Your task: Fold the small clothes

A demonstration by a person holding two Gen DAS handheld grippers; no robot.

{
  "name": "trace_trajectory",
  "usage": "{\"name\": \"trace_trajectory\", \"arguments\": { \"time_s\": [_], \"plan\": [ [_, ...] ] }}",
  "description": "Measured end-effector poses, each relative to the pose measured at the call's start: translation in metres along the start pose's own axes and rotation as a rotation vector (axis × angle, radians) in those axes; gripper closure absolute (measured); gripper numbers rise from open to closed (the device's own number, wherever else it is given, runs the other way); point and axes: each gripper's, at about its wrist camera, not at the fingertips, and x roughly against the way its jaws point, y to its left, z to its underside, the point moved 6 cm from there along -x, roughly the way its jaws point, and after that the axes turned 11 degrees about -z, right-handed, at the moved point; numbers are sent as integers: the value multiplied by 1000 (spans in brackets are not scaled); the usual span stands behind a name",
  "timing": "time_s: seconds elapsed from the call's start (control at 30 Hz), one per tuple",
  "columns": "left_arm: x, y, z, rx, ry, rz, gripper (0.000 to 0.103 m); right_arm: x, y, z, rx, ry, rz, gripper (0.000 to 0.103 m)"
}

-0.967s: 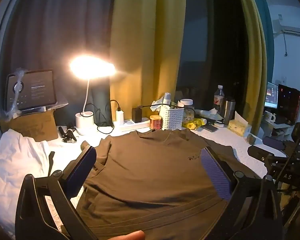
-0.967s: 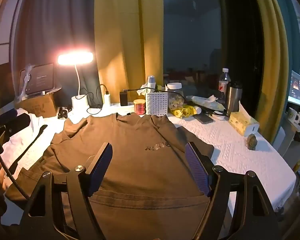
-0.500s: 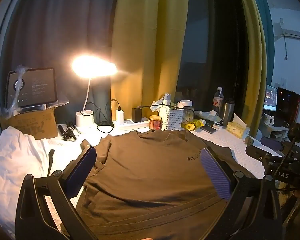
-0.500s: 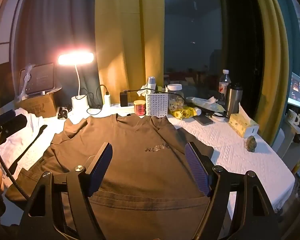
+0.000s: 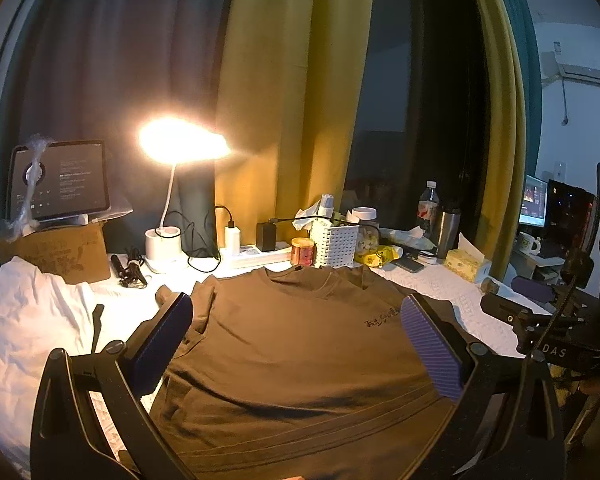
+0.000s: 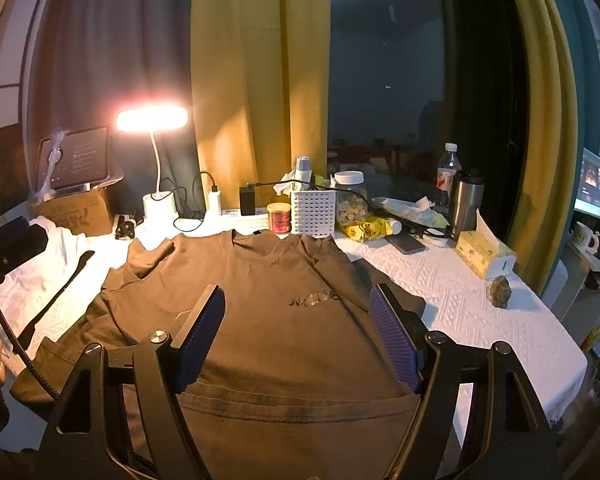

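Observation:
A brown T-shirt point(image 5: 300, 352) lies spread front-up on the white tablecloth, collar toward the back, a small print on its chest. In the right wrist view the same brown T-shirt point(image 6: 284, 320) has its left sleeve folded inward. My left gripper point(image 5: 296, 308) hovers open above the shirt's lower half with nothing between its purple pads. My right gripper point(image 6: 298, 300) is also open over the shirt near the hem, holding nothing. The right gripper's body shows at the far right of the left wrist view.
A lit desk lamp point(image 5: 172, 200), a tablet on a cardboard box point(image 5: 60, 252), a white basket point(image 6: 313, 212), jars, a bottle, a steel flask point(image 6: 466, 204) and a tissue box point(image 6: 484, 256) line the back. White clothes point(image 5: 24, 328) lie at left. A small rock point(image 6: 500, 290) sits at right.
Both grippers have tilted or risen slightly, so the table sits a little lower in view. The fingertip at the bottom edge of the left wrist view has almost gone.

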Motion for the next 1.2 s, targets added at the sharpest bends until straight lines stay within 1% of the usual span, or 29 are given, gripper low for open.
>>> {"name": "trace_trajectory", "arguments": {
  "time_s": [0.3, 0.43, 0.8, 0.97, 1.07, 1.2],
  "plan": [
    [1, 3, 3, -1, -6, -10, 1, 0, -2, -2, 1, -1, 2, 25],
    [-1, 6, 6, 3, 11, -28, 1, 0, 0, 0, 1, 0, 3, 25],
    [-2, 7, 8, 9, 22, -23, 1, -2, -1, 0, 1, 7, 3, 25],
    [2, 4, 6, -5, -1, -11, 1, -2, 0, -1, 0, 6, 4, 25],
    [6, 3, 4, -19, -25, -20, 1, -2, 0, -2, 1, 6, 5, 25],
    [7, 4, 3, -17, -29, -24, 1, -1, -1, -2, 2, 6, 4, 25]
  ]
}}
